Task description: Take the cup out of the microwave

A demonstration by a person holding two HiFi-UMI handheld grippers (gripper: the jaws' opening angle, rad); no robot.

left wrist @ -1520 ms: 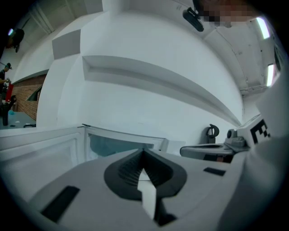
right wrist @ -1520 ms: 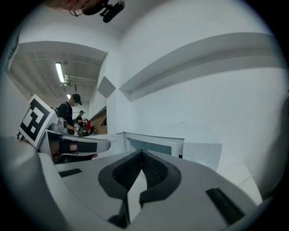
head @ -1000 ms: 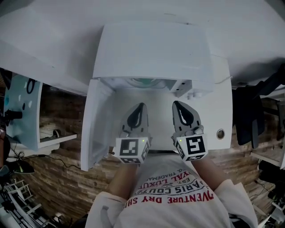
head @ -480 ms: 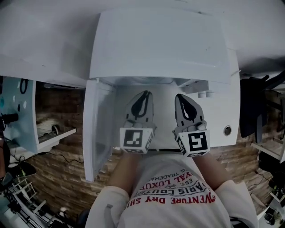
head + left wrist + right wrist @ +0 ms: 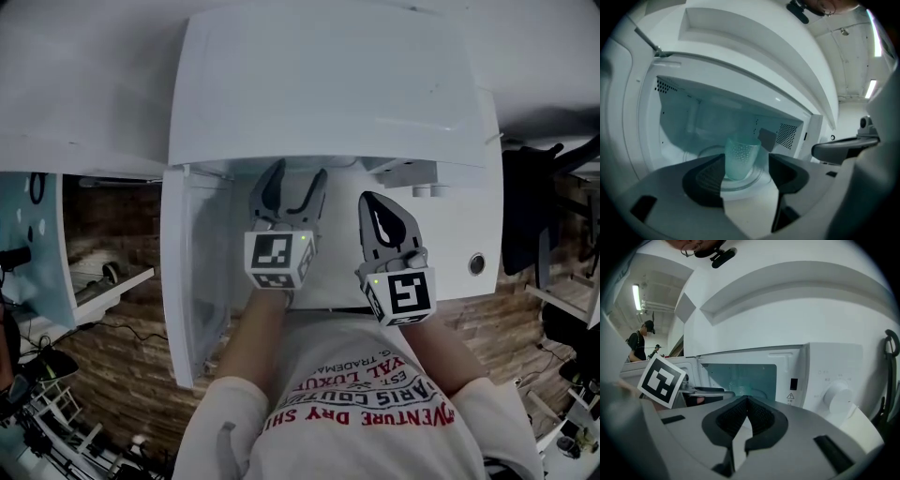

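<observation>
Straight ahead of the left gripper [image 5: 298,174], framed in the gap between its fingers but beyond their tips: the cup [image 5: 740,159], inside the open microwave [image 5: 328,84], on the glass turntable [image 5: 704,151] near the middle of the cavity. Upright, long axis vertical, mouth up, so likely best taken from the sides with a level reach forward. Left fingers opening at this moment, partway apart, pressing on nothing. Right gripper [image 5: 367,199] farther from the cup, off to the right near the control panel and its dial [image 5: 836,397], fingers closed tip to tip on nothing. Door [image 5: 192,272] swung wide to the left, clear of the reach. As for the cup: pale green, translucent, tapering toward the base, a band of fine raised dots on the wall, no handle in sight.
</observation>
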